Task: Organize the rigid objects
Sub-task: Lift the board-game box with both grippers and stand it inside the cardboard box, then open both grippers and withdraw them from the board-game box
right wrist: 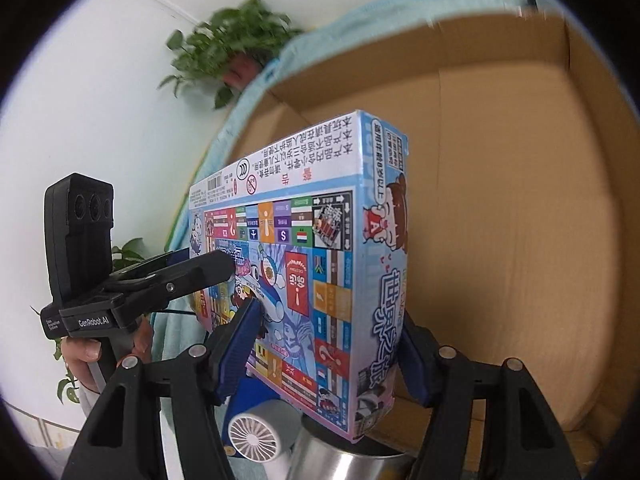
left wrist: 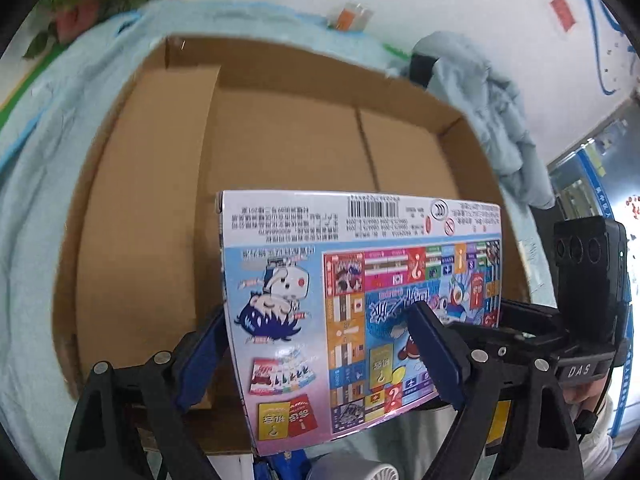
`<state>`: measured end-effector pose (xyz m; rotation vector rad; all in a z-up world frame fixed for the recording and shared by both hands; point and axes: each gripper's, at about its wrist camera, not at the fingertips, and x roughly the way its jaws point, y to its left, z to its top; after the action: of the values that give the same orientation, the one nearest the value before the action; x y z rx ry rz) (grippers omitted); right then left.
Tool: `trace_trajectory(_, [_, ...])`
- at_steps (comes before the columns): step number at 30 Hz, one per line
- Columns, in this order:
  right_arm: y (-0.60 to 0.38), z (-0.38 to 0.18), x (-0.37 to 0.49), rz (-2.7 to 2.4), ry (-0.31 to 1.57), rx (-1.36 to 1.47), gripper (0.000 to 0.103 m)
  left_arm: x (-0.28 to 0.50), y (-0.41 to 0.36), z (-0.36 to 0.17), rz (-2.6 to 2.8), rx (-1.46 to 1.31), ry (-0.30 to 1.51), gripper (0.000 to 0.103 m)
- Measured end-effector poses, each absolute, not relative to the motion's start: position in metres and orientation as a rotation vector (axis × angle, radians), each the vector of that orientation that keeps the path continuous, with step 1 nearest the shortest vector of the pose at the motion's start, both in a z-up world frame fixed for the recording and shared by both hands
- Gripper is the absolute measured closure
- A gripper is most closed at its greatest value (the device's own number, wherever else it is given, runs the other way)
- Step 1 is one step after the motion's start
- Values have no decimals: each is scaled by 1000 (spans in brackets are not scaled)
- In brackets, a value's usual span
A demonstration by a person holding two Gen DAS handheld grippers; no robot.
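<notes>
A flat, colourful board game box (left wrist: 360, 300) is held on edge between both grippers, above the near rim of a large open cardboard carton (left wrist: 280, 140). My left gripper (left wrist: 320, 344) is shut on the game box near its left end. My right gripper (right wrist: 328, 352) is shut on the game box (right wrist: 320, 260) at its other end, blue pads on both faces. The left gripper also shows in the right wrist view (right wrist: 208, 264), clamped on the box. The carton (right wrist: 520, 220) has nothing in it that I can see.
The carton lies on a light blue cloth (left wrist: 40, 200). Below the game box are a small white fan (right wrist: 252, 436) and a shiny metal can (right wrist: 352, 456). A potted plant (right wrist: 236, 44) stands against the white wall. A crumpled blue cloth (left wrist: 492, 120) lies behind the carton.
</notes>
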<state>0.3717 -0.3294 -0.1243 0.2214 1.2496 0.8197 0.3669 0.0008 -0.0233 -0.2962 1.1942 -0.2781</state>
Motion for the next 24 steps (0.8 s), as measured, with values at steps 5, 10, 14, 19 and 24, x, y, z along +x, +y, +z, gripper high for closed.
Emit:
trace_trajectory(5, [-329,-159,391,713,1347,226,37,366,-17,-45,-255,-157,1253,31])
trace_trajectory(10, [-321,-155,391,708,1373,185,34,363,-17,-42,-287,-151,1232,36])
trace_trajectory(14, [-301,-149,395,651,1399,53,31,358,-7,-18,-264,-143,1140,36])
trace_trajectory(19, [-301,-151,399,638,1377,77,44,344,16,-2,-237,-162,1079,36])
trace_trajectory(24, [-278,-149,397,682,1371,50,47,324,33,1,-250,-190,1043,36])
